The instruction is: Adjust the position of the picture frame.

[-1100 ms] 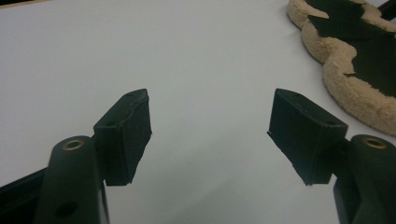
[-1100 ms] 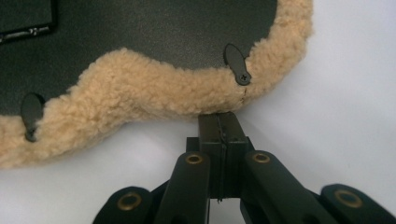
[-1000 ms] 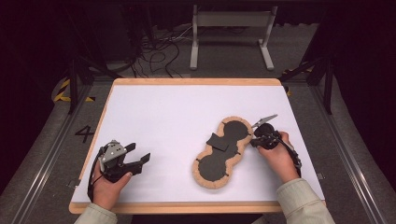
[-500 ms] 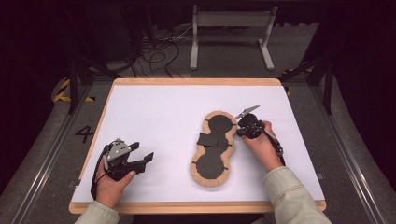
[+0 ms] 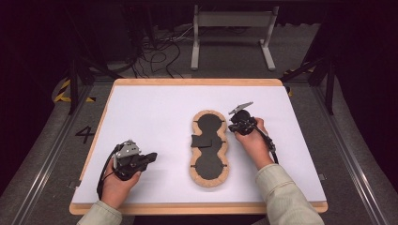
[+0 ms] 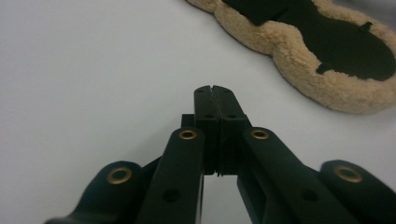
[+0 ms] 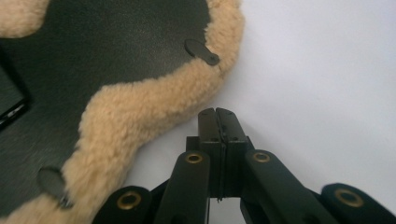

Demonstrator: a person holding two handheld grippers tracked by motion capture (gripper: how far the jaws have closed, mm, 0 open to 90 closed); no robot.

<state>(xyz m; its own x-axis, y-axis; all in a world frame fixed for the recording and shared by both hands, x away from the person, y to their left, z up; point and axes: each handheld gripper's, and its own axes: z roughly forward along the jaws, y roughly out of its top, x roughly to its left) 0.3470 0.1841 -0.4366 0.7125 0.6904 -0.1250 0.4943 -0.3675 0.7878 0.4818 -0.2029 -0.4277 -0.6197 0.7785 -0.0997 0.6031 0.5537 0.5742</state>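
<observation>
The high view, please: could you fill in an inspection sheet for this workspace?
Surface: white board with a wooden edge, bare around the pad.
Job's things: fleece-edged black pad lying flat mid-board.
Clutter: nothing seen.
Grippers: left claw shut on nothing, apart from the pad, having just closed; right claw shut beside the pad's edge, holding nothing.
Cables: one trails from each claw; loose wires on the floor behind.
Surroundings: grey stand, dark floor.

Your right gripper (image 7: 219,112) has its 2 black jaws pressed together with nothing between them, tips just beside the fleece rim of the black pad (image 7: 116,60). 2 small black tabs (image 7: 201,51) lie across that rim, over the white table (image 7: 317,79).
</observation>
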